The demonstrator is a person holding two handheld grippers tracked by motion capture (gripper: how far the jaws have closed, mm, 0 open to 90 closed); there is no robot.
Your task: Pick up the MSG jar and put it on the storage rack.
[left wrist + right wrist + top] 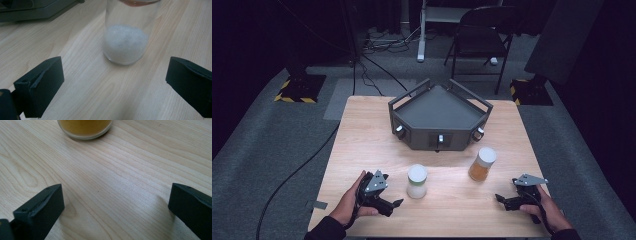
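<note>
Jaws wide, white-grain jar [126, 37] ahead

Pale wood-grain table [362, 150], smooth with a soft sheen; clear glossy jar [126, 32] holding white grainy powder, white matt lid; near right, clear jar of orange-amber contents [482, 164], pale lid; matt black plastic-looking jaws on left gripper [112, 87] and right gripper [115, 210]; far, dark grey matt tray [439, 107]; grey carpet-like floor [272, 135].
</note>
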